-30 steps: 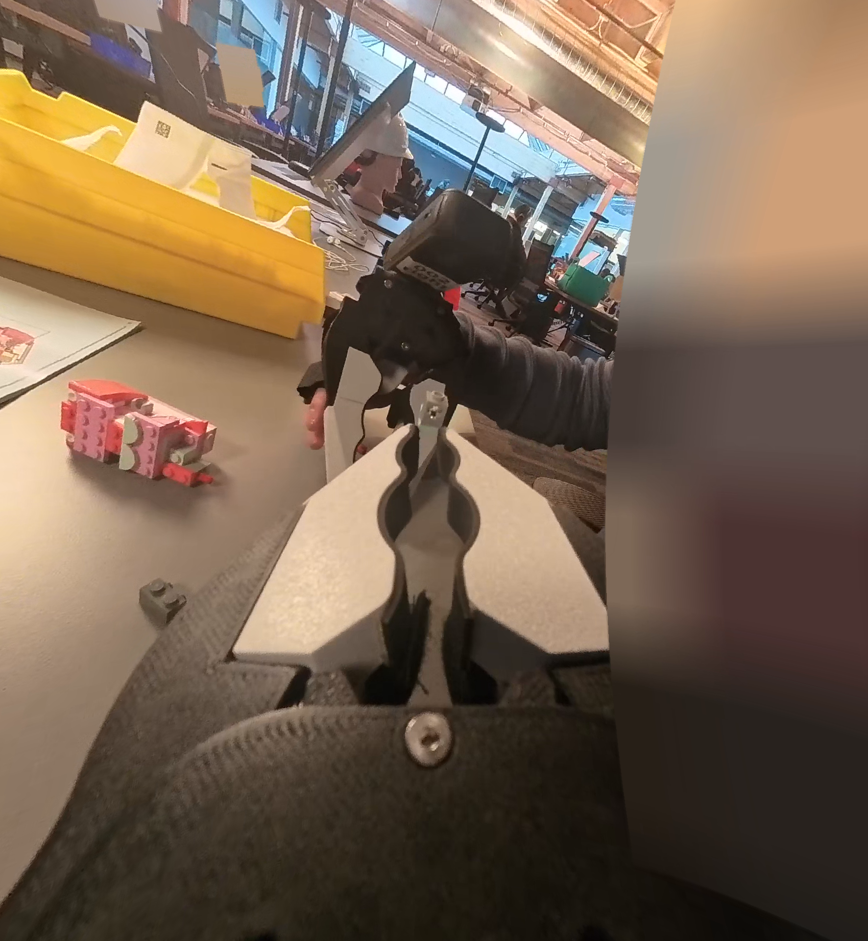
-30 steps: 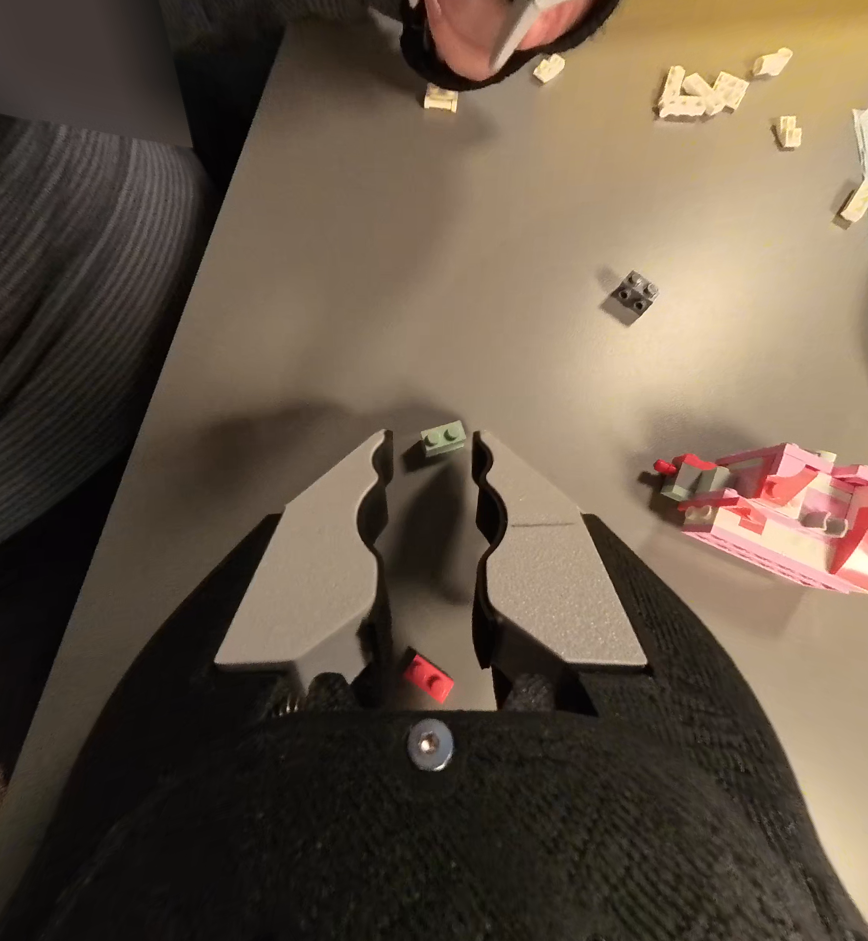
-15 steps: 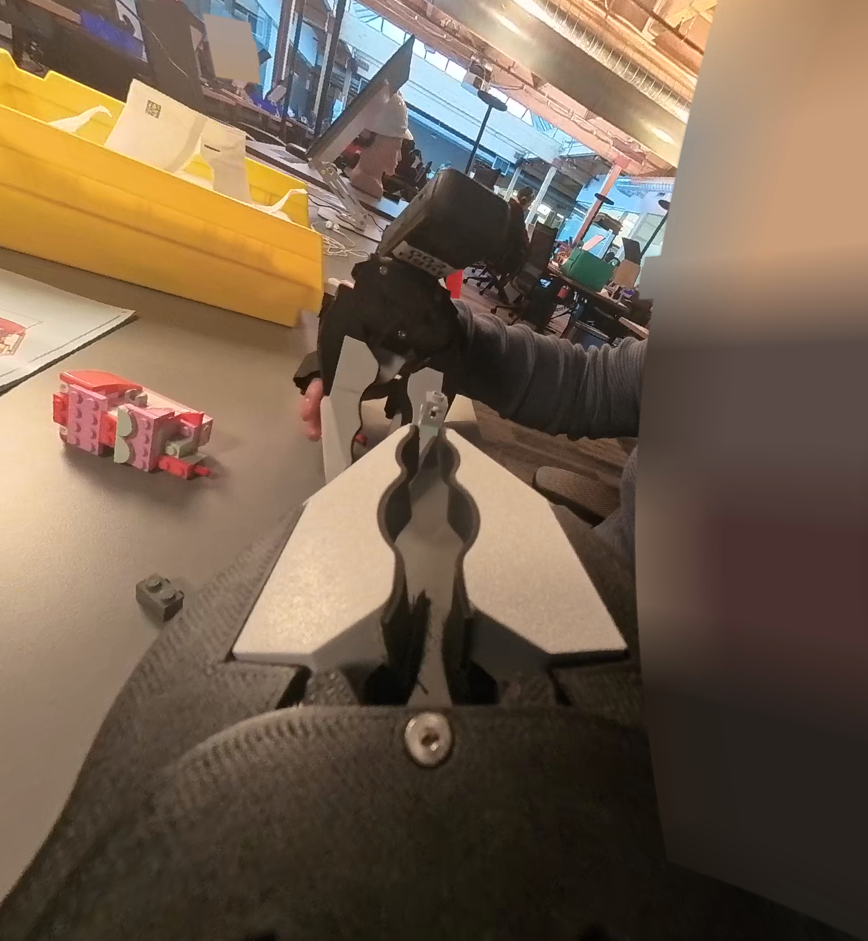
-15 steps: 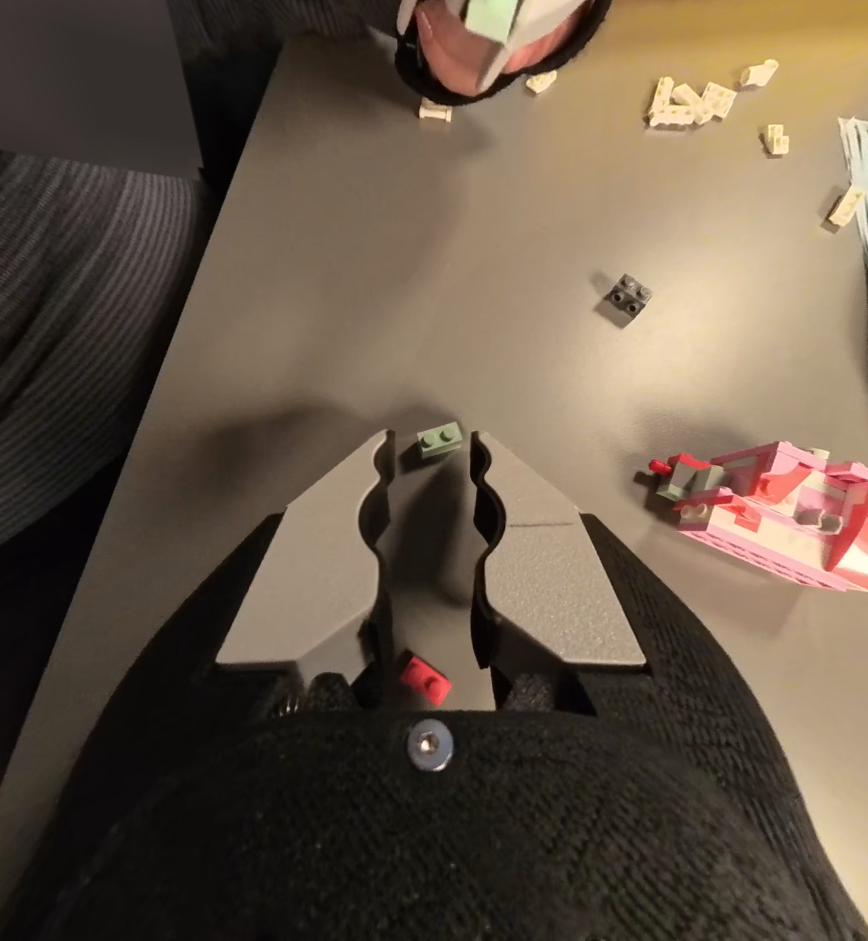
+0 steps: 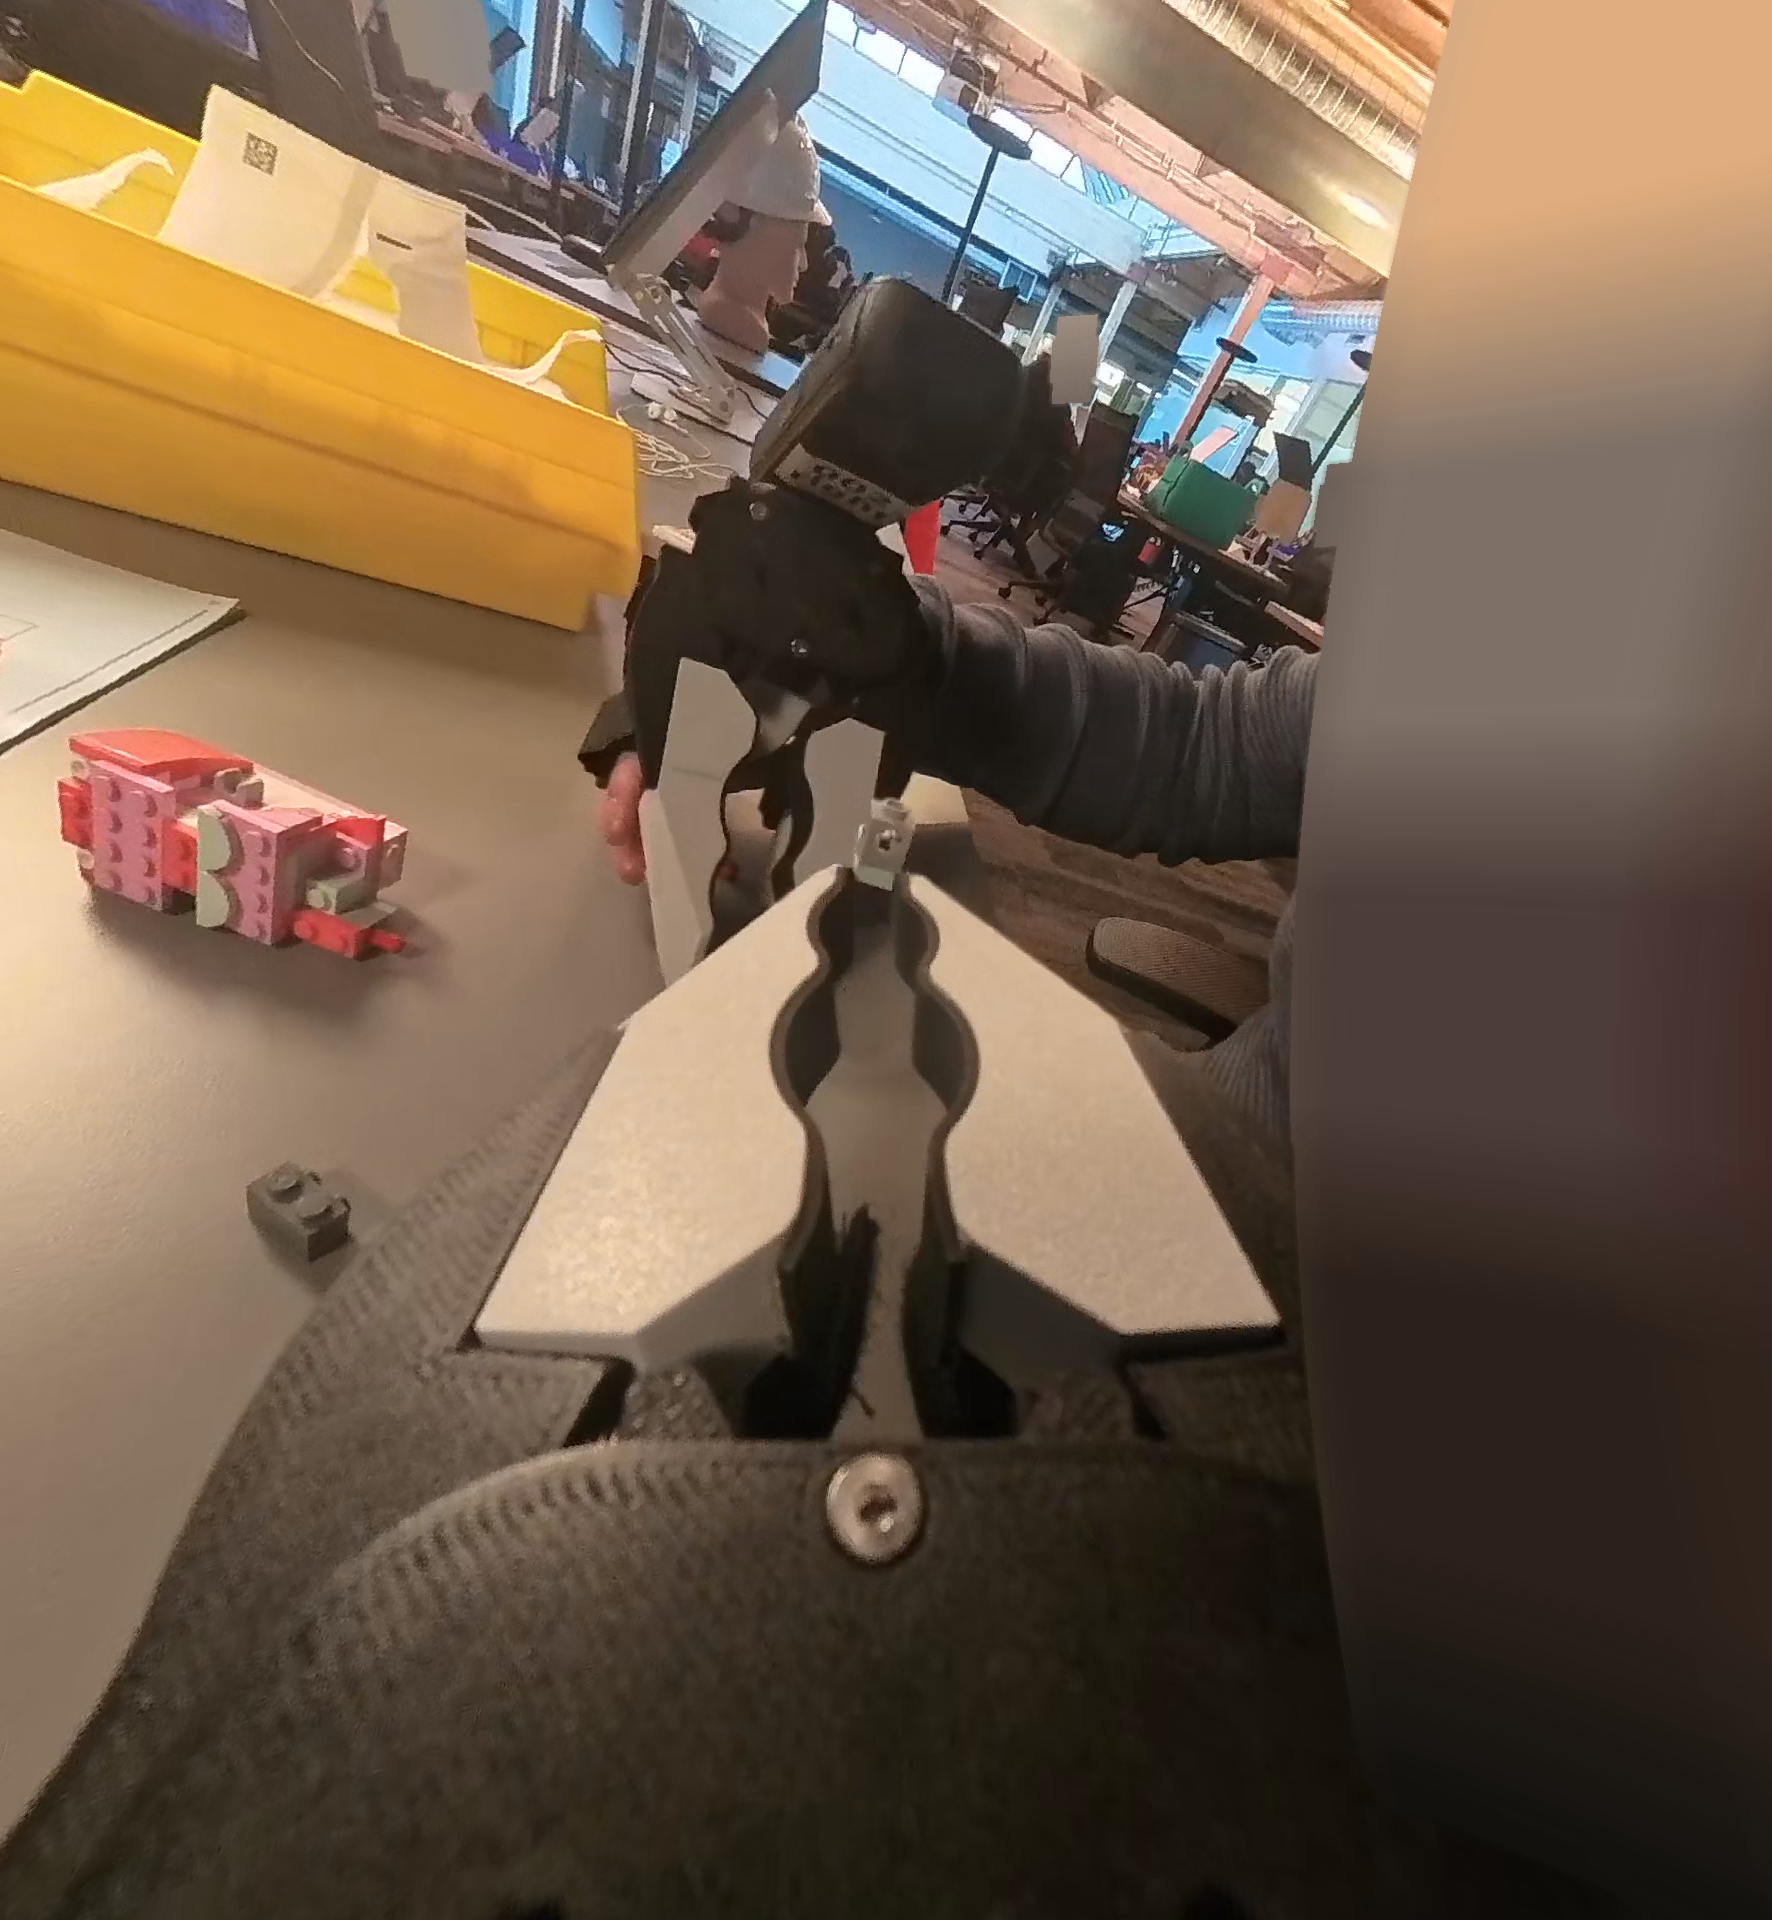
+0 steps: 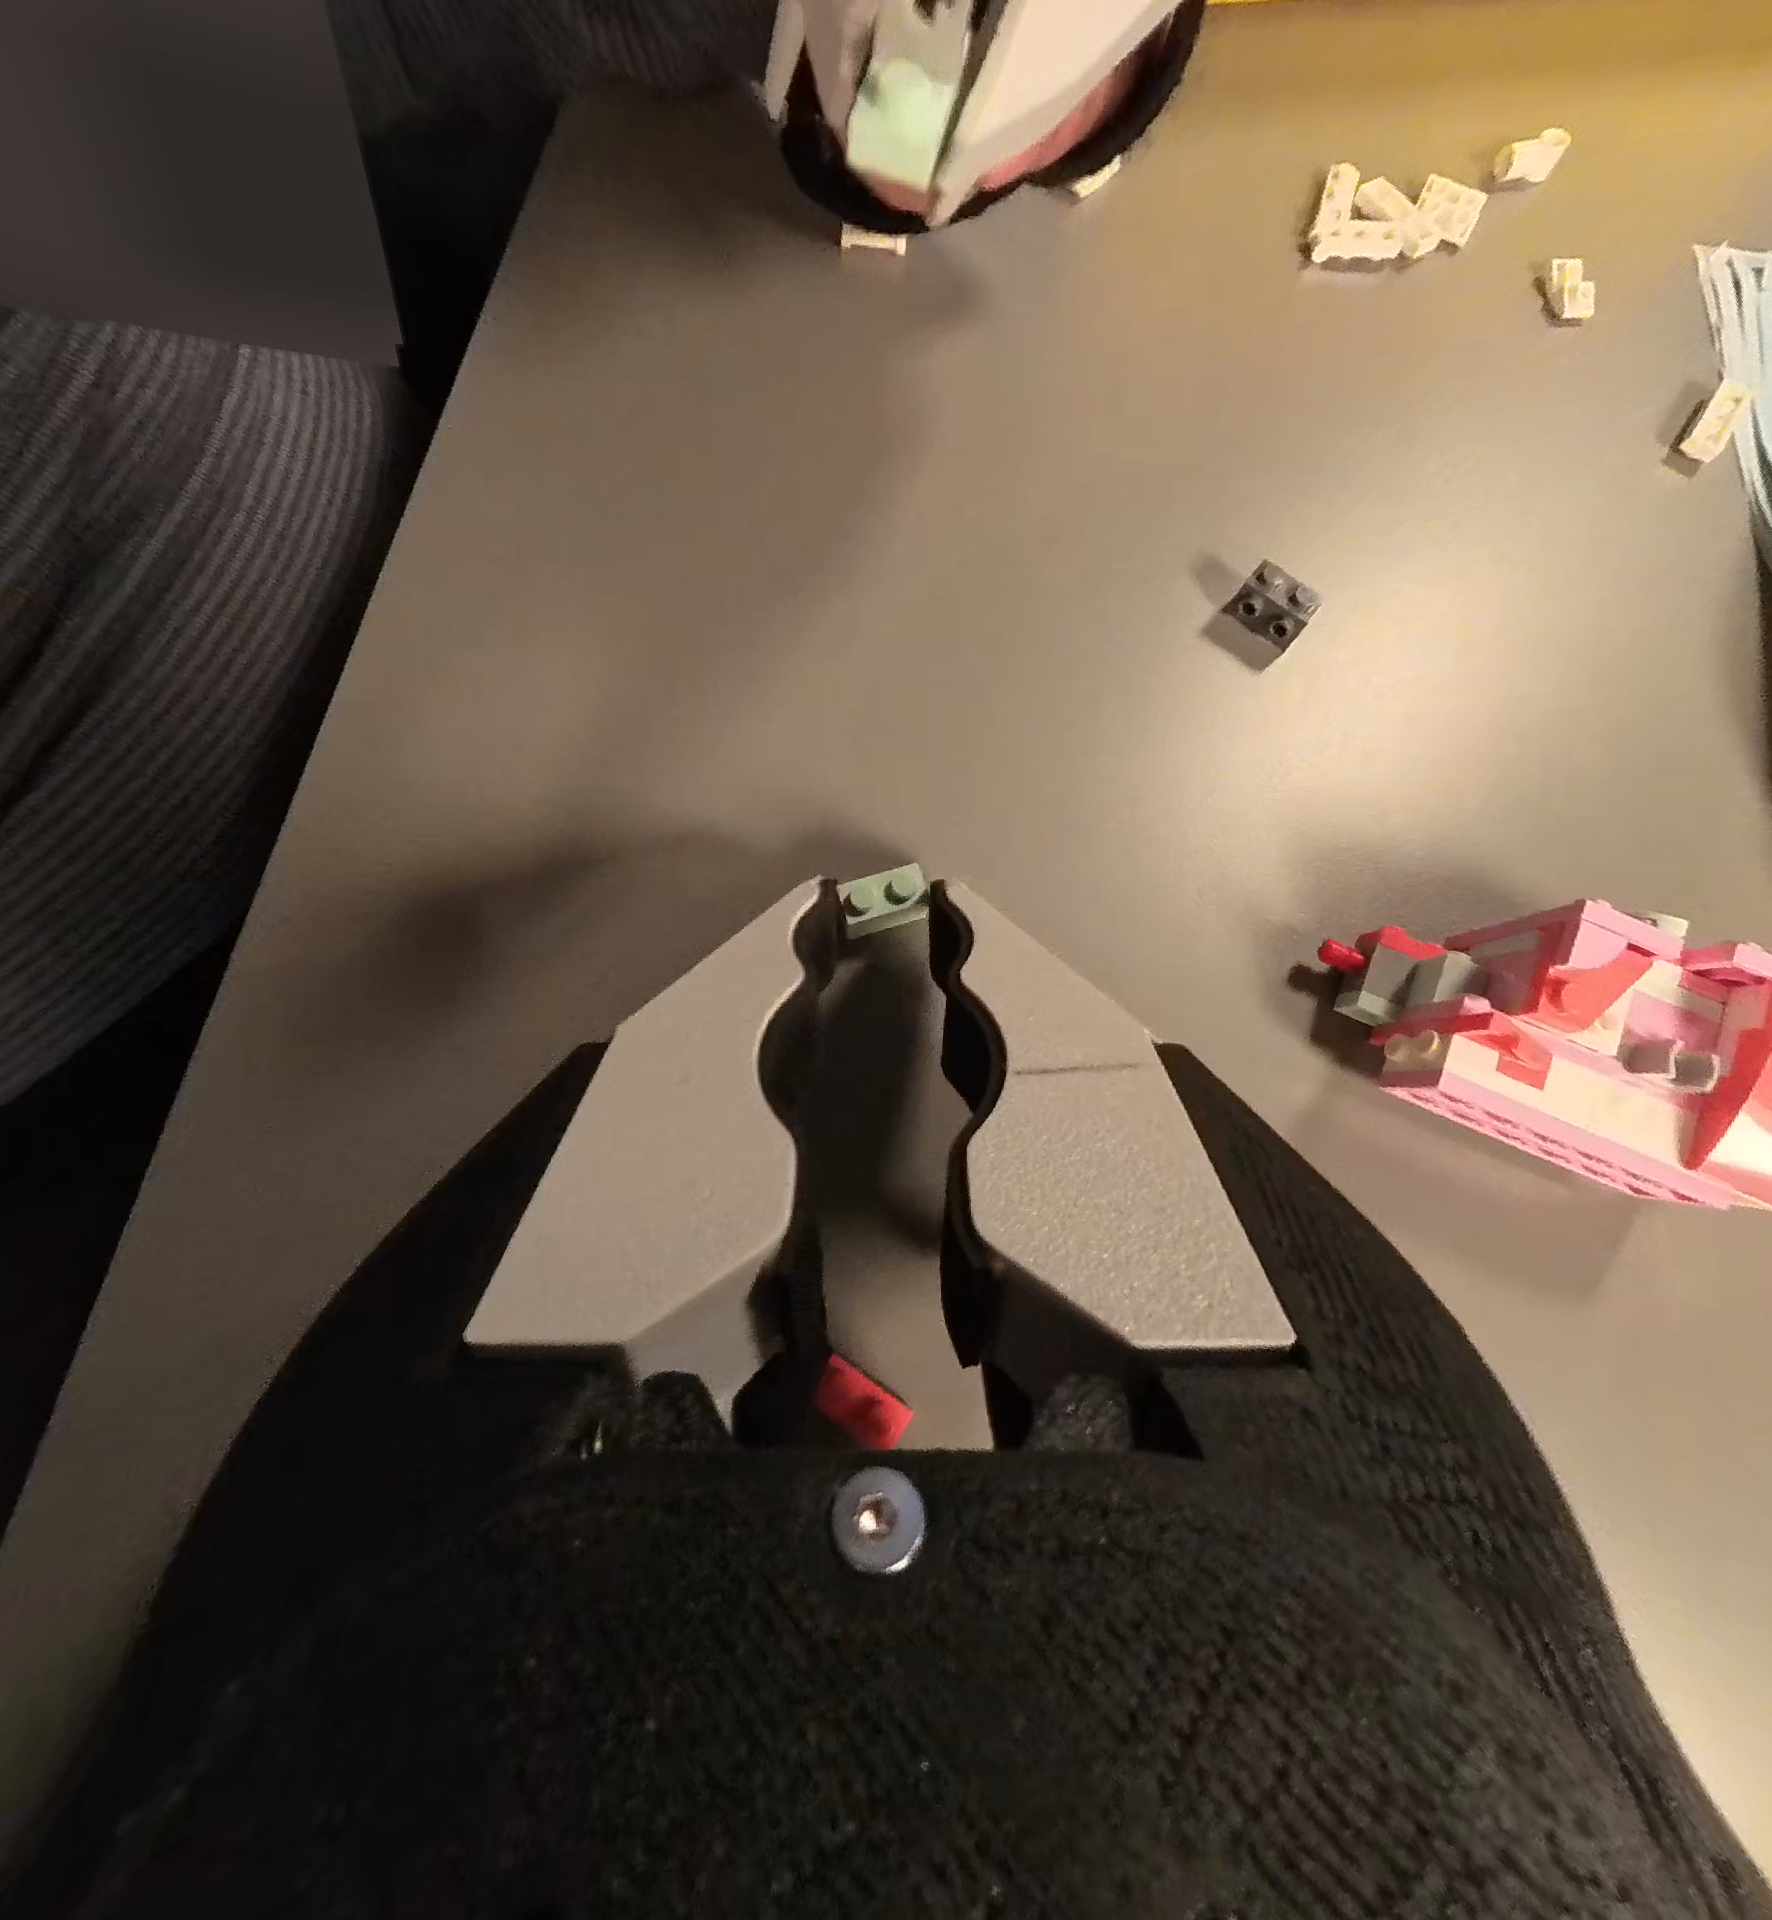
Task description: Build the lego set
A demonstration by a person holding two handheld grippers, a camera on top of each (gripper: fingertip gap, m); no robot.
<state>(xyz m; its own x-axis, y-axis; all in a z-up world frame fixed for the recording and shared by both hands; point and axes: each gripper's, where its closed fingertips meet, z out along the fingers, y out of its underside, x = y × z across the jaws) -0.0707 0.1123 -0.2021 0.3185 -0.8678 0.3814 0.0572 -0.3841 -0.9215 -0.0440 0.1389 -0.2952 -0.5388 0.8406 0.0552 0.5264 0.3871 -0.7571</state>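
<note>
Your left gripper [image 5: 869, 883] is closed on a small grey brick [image 5: 883, 854], held above the table [image 5: 134, 1091], and your right gripper [image 6: 884, 906] pinches a pale green brick [image 6: 885, 902] lying on the table. The pink and red model [image 6: 1588, 1049] lies beside it, with loose bricks around. The yellow bin [image 5: 238, 416] at the back holds white paper bags [image 5: 269, 197].

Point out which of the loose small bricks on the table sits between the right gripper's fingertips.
The pale green two-stud brick, pinched at the right gripper's tips. The dark grey brick and the cream pieces lie apart, farther out on the table.
</note>
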